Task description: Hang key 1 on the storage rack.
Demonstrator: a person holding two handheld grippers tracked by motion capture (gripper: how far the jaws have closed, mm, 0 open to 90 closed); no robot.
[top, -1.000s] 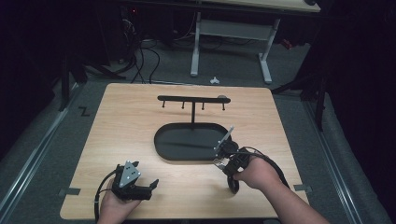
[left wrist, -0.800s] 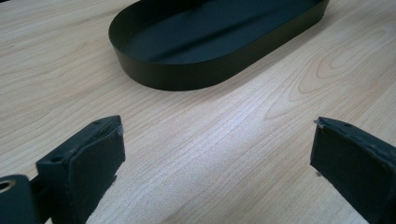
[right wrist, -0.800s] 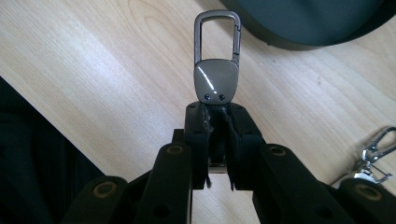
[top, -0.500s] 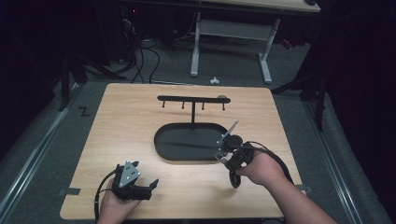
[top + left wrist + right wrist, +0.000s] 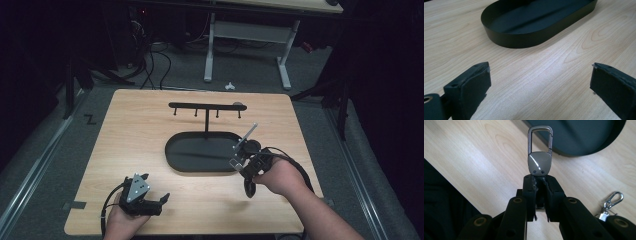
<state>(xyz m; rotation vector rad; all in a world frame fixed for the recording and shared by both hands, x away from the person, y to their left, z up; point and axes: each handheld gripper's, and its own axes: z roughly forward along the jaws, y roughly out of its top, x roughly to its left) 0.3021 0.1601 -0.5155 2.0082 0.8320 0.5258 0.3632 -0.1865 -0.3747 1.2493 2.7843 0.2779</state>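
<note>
High view, right gripper (image 5: 246, 148) lifted at the black oval tray's (image 5: 172, 150) right end, left gripper (image 5: 156, 202) low on the table (image 5: 125, 130), left gripper view, jaws spread wide over bare wood, right gripper view, pads clamped on a metal keychain clasp (image 5: 540, 157), second clasp (image 5: 610, 203) lying nearby

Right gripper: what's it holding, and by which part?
The right gripper is shut on a metal keychain clip, pinched at its lower end; the carabiner loop sticks out beyond the jaws.
</note>
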